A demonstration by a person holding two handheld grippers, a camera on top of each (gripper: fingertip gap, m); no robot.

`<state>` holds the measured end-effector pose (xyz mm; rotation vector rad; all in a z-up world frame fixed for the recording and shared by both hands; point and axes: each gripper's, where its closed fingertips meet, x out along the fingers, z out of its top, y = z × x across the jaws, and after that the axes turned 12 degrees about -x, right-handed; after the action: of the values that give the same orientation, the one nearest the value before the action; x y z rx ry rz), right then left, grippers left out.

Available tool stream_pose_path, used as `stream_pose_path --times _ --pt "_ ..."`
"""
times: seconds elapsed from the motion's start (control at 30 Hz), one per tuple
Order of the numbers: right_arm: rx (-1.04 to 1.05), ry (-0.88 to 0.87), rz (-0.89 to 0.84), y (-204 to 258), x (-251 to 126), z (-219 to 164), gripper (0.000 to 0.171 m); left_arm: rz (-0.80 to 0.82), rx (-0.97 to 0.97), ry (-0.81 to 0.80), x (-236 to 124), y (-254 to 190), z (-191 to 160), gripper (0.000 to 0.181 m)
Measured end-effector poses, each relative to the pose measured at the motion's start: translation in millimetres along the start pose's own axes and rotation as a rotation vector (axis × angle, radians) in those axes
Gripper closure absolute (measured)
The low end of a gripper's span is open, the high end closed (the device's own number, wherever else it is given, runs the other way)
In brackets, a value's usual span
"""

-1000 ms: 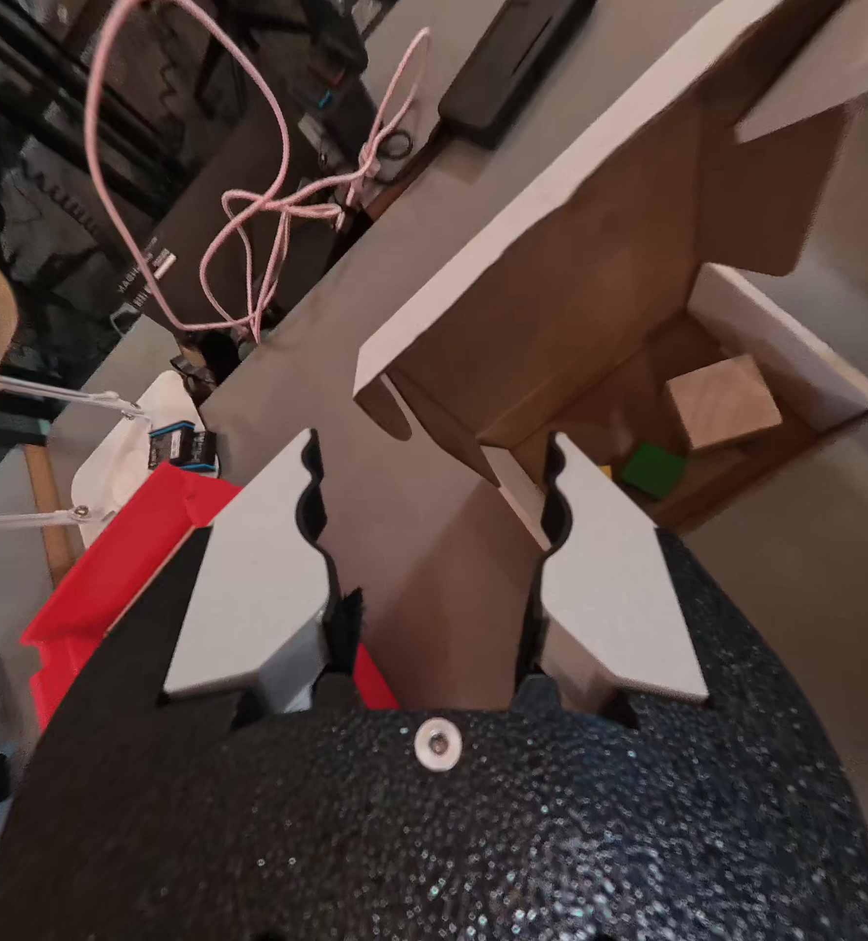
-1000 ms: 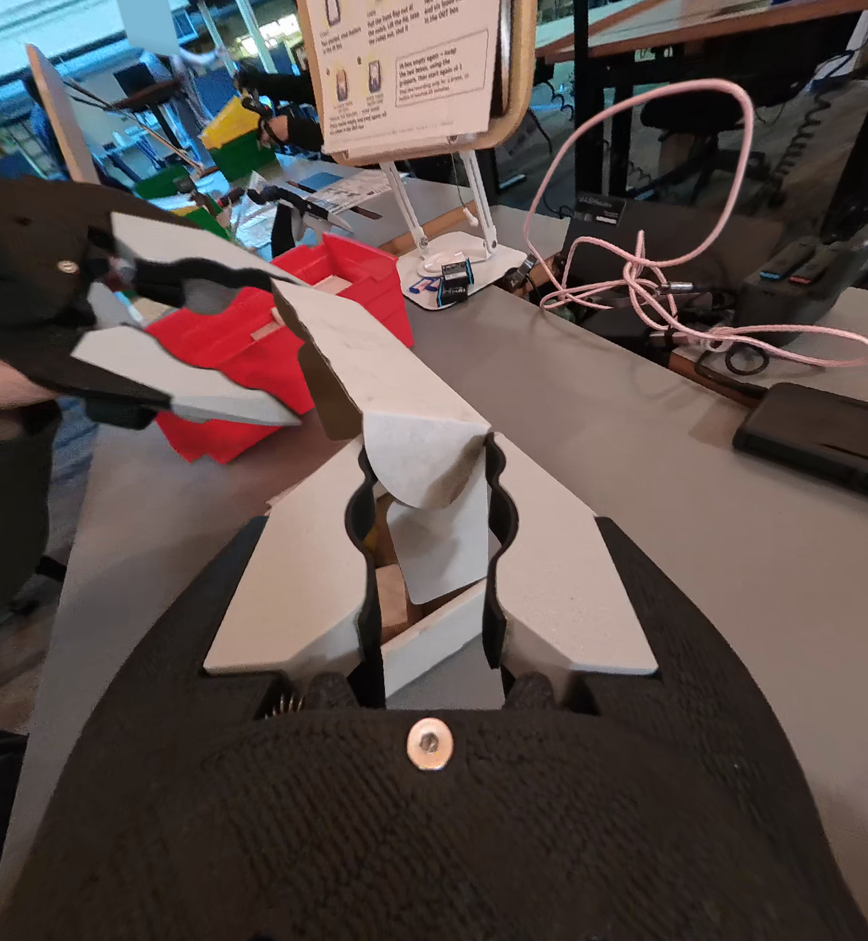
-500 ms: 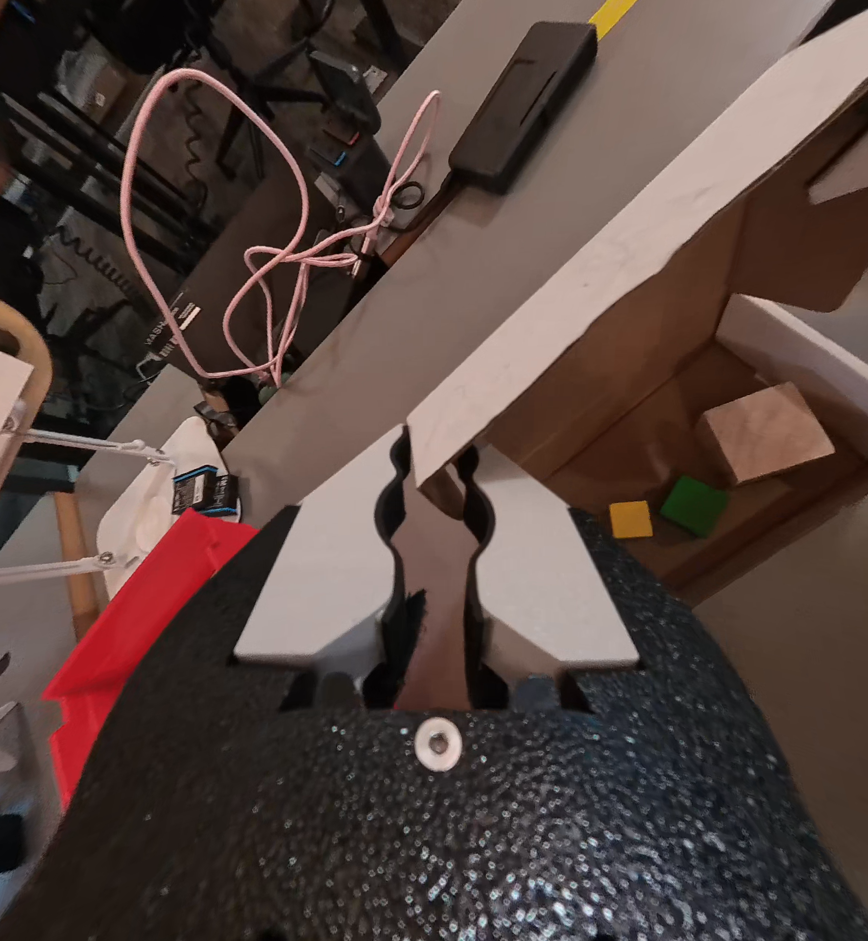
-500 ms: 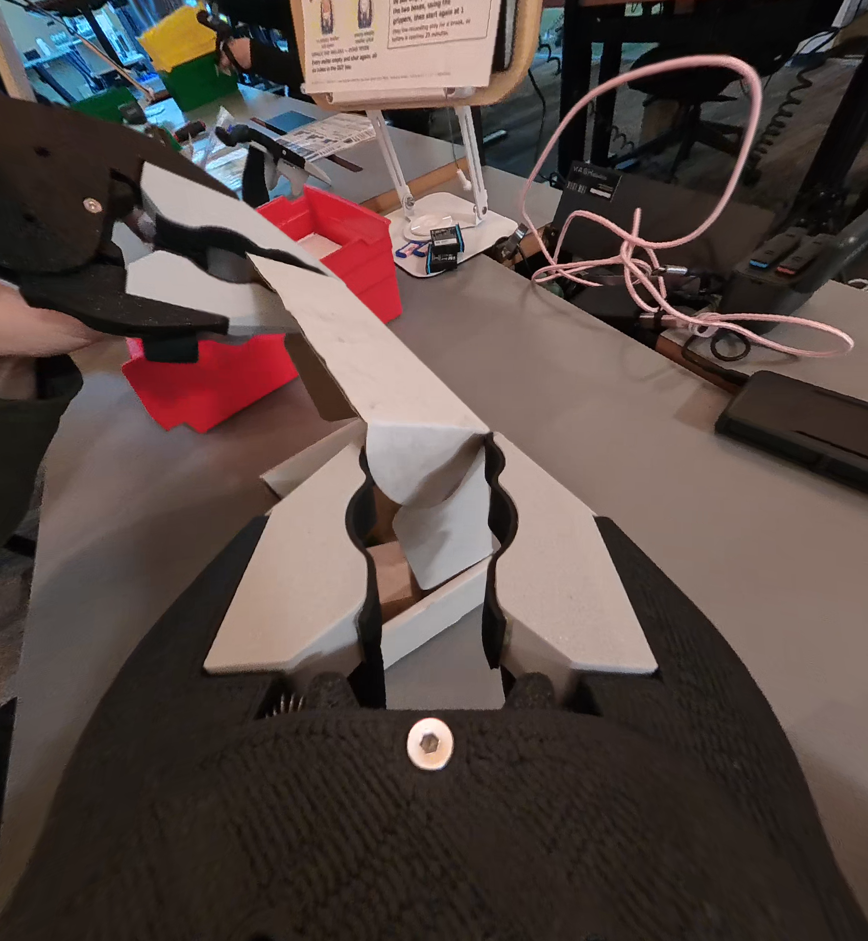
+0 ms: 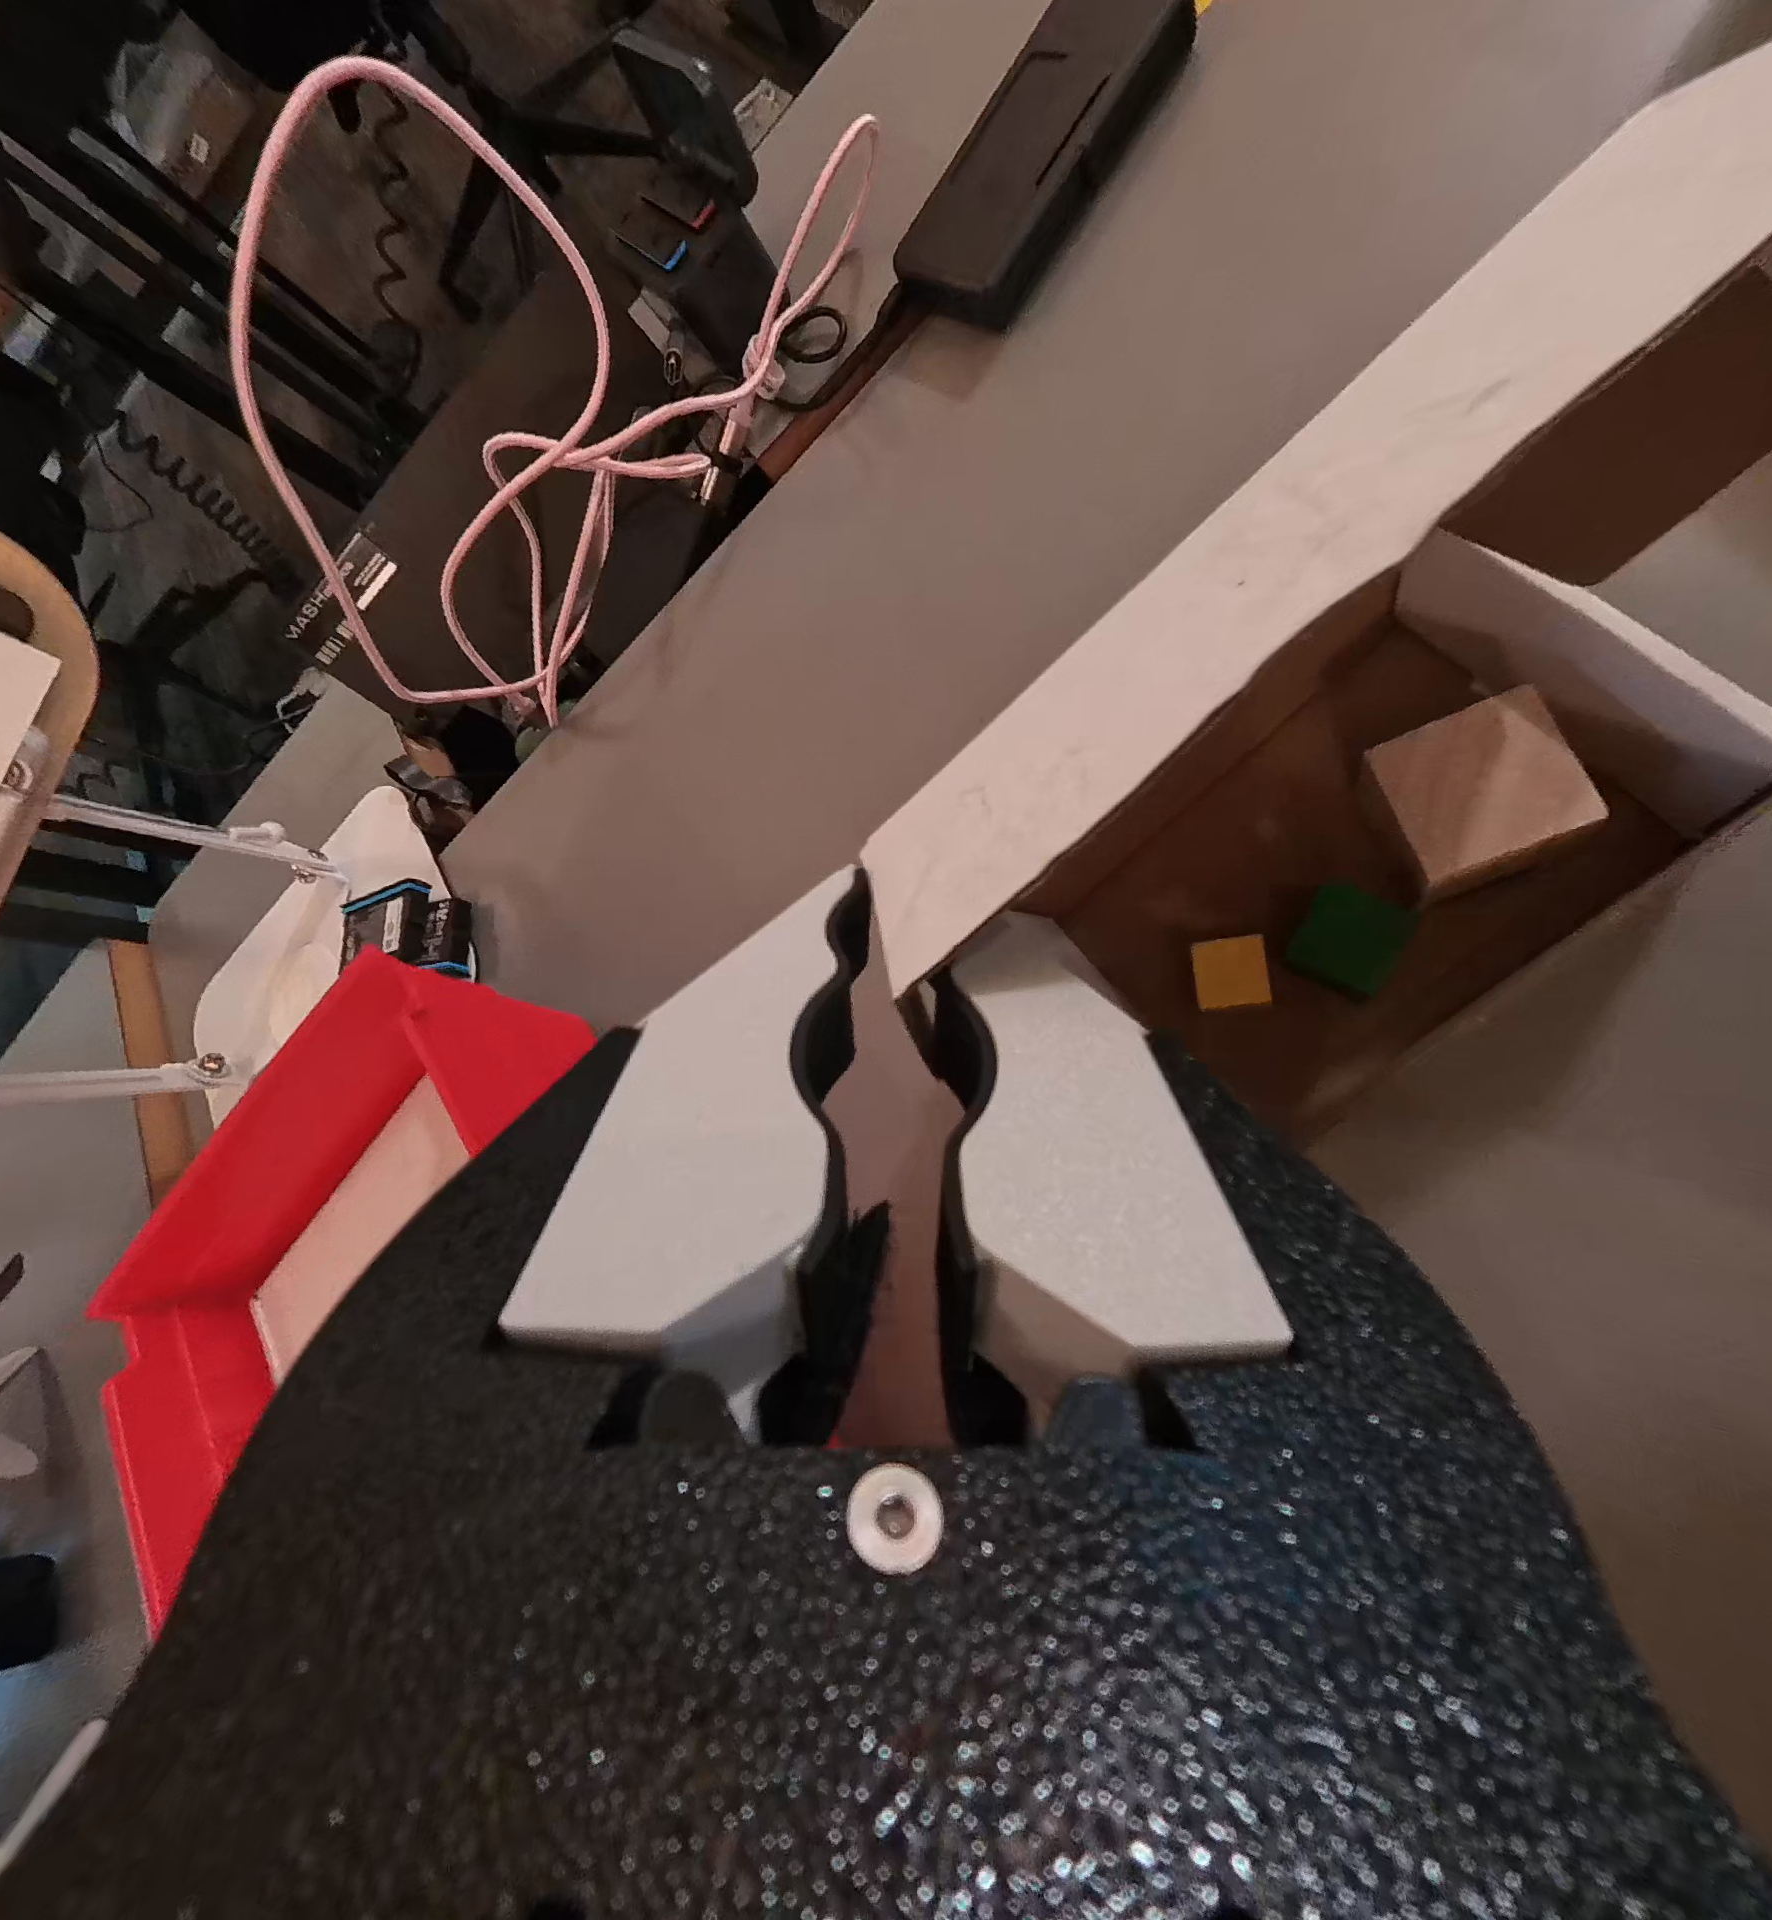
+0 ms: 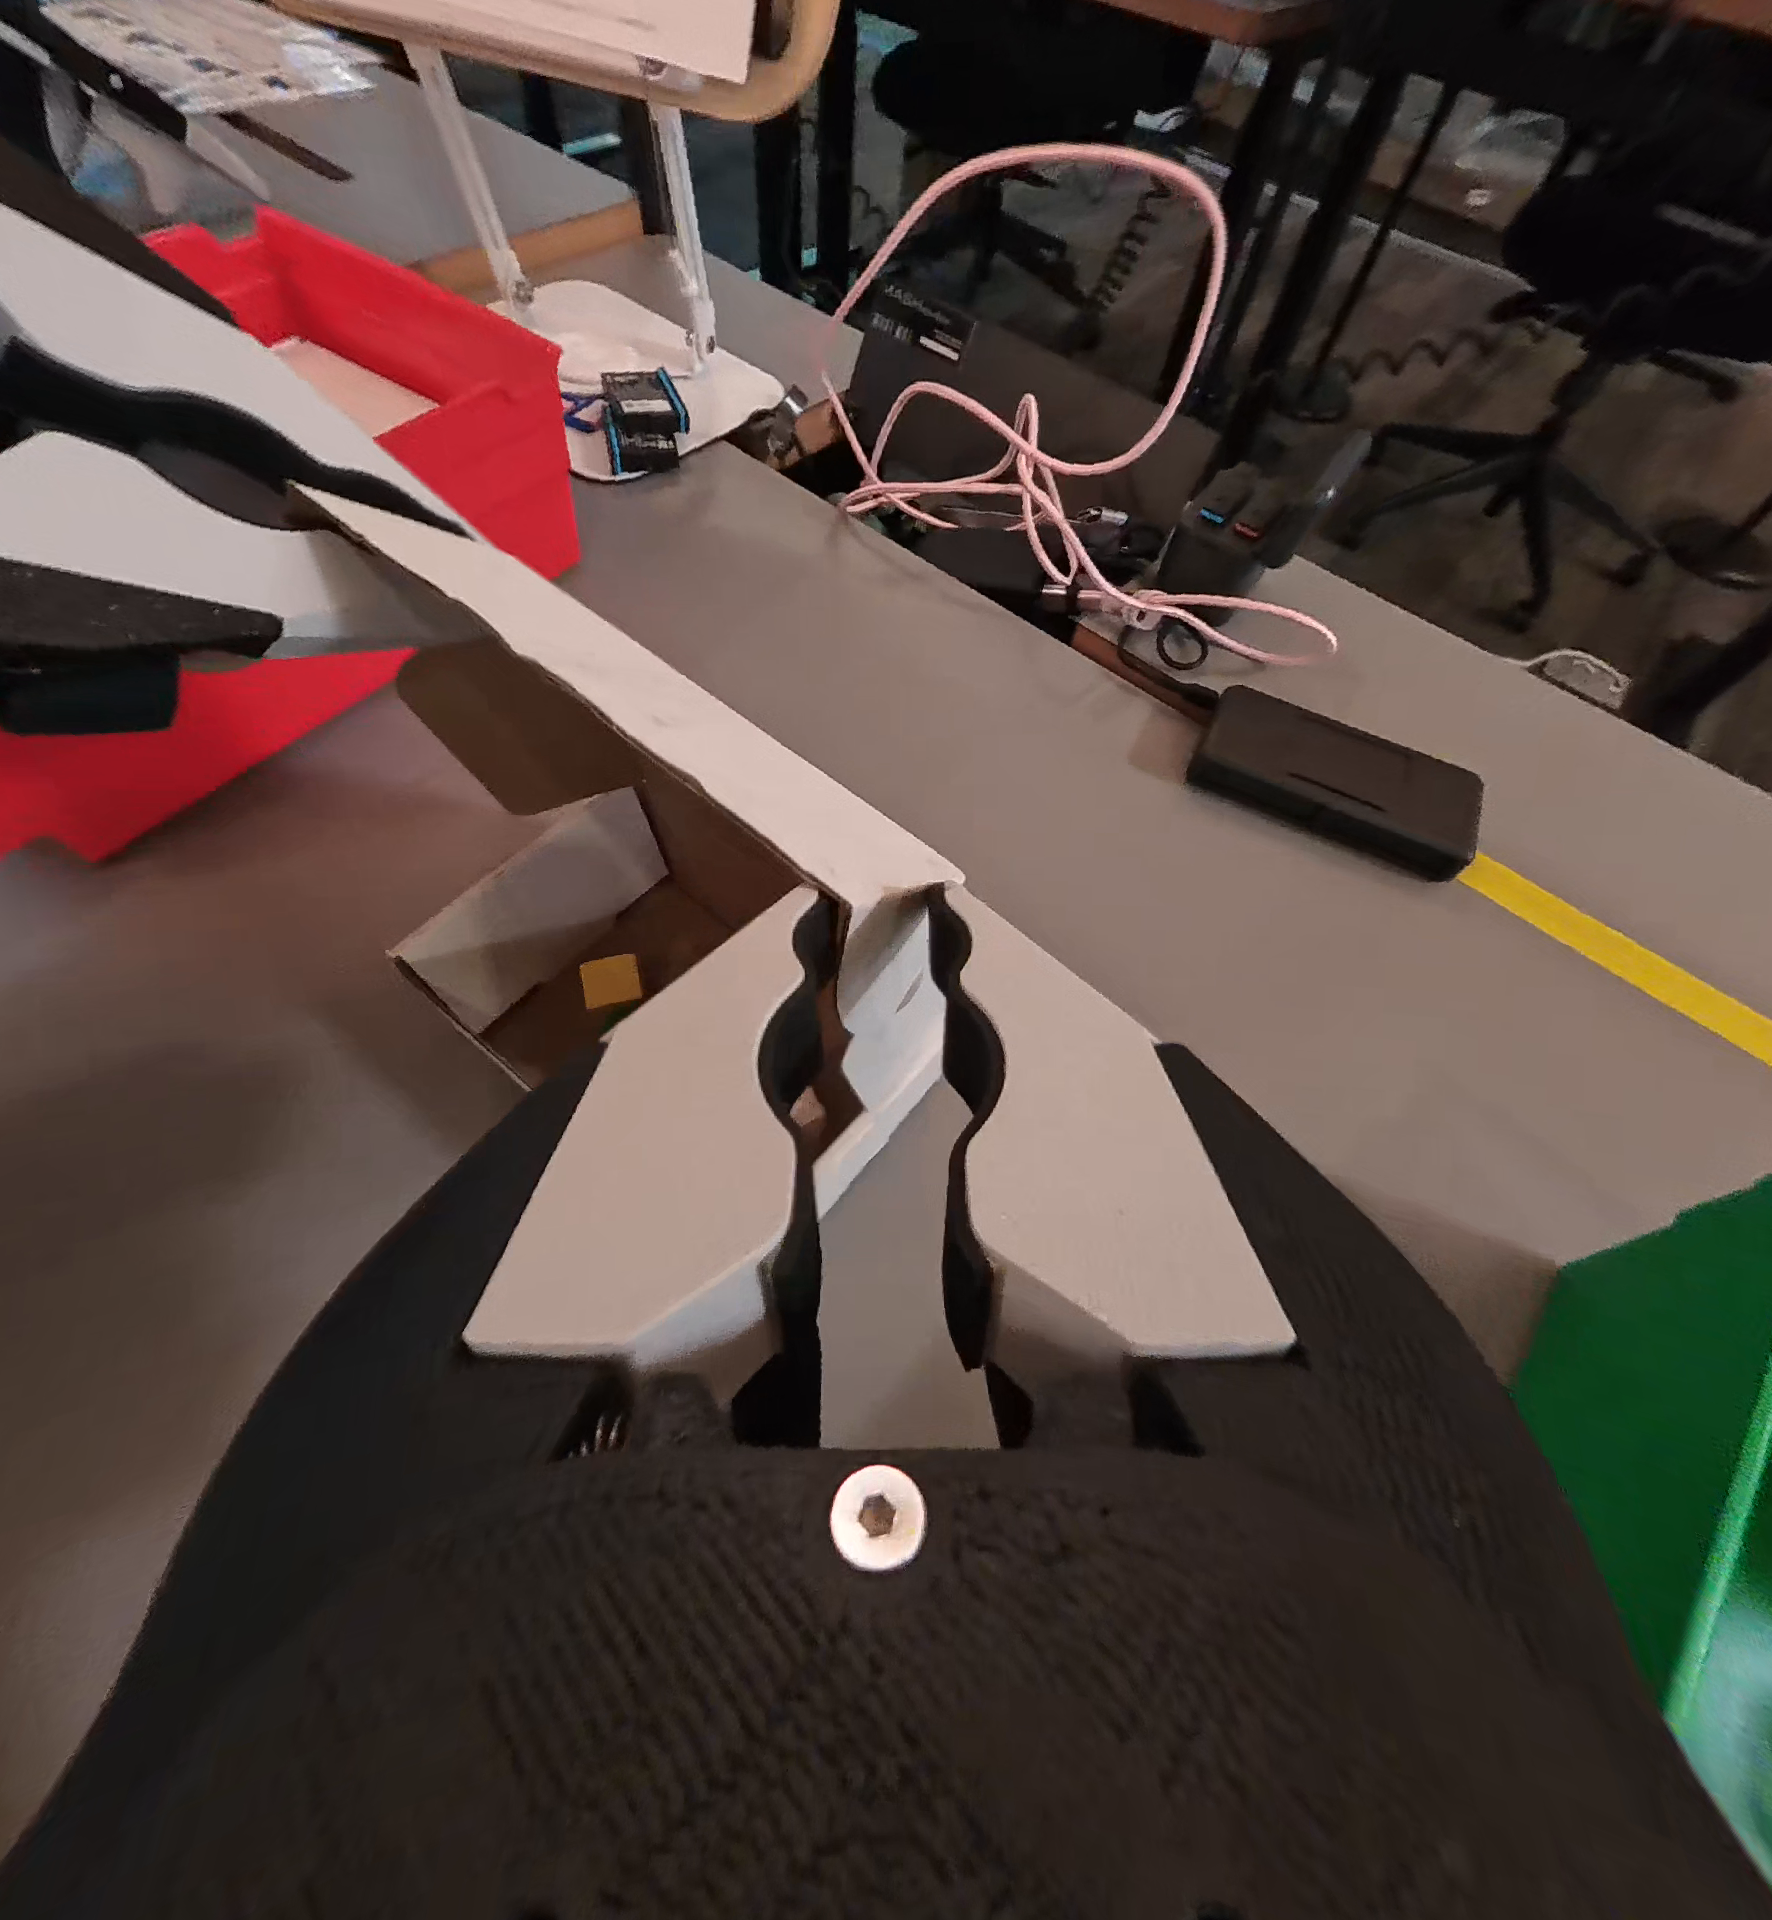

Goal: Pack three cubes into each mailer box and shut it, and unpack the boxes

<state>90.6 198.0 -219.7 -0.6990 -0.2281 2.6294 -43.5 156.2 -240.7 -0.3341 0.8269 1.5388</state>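
Observation:
A white mailer box (image 5: 1630, 675) stands open on the grey table. A wooden cube (image 5: 1484, 800), a green cube (image 5: 1349, 940) and a yellow cube (image 5: 1230, 971) lie inside. Its lid (image 5: 1277, 499) leans over the opening. My left gripper (image 5: 897, 956) is shut on the lid's near corner. In the right wrist view my right gripper (image 6: 882, 935) is shut on the lid's other corner (image 6: 892, 894). The left gripper (image 6: 446, 582) shows there at the far end of the lid (image 6: 674, 727). Only the yellow cube (image 6: 612, 982) is clear in that view.
A red bin (image 6: 425, 416) stands behind the box on the left and a green bin (image 6: 1692, 1455) at the near right. A black flat device (image 6: 1329, 779), a pink cable (image 6: 1017, 447) and a white stand base (image 6: 653, 384) lie along the far edge. Yellow tape (image 6: 1640, 977) marks the table.
My left gripper was open beside the lid, then closed on its corner. Both grippers have swung the lid from upright down over the box opening.

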Motion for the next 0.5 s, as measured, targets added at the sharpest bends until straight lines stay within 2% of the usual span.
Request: stream_pose_path --times 0.37,0.47,0.5 --pt "0.208 -0.018 -0.014 3.3 -5.1 1.6 0.155 -0.079 -0.214 0.033 -8.9 -9.1 -5.2 0.176" --pt "0.230 -0.036 0.003 4.1 -4.5 -0.8 0.142 -0.137 -0.266 -0.005 -6.9 -10.6 -2.3 0.165" --pt "0.231 -0.029 -0.006 3.6 -4.6 -5.9 0.135 -0.147 -0.286 -0.007 -6.1 -10.5 -4.9 0.146"
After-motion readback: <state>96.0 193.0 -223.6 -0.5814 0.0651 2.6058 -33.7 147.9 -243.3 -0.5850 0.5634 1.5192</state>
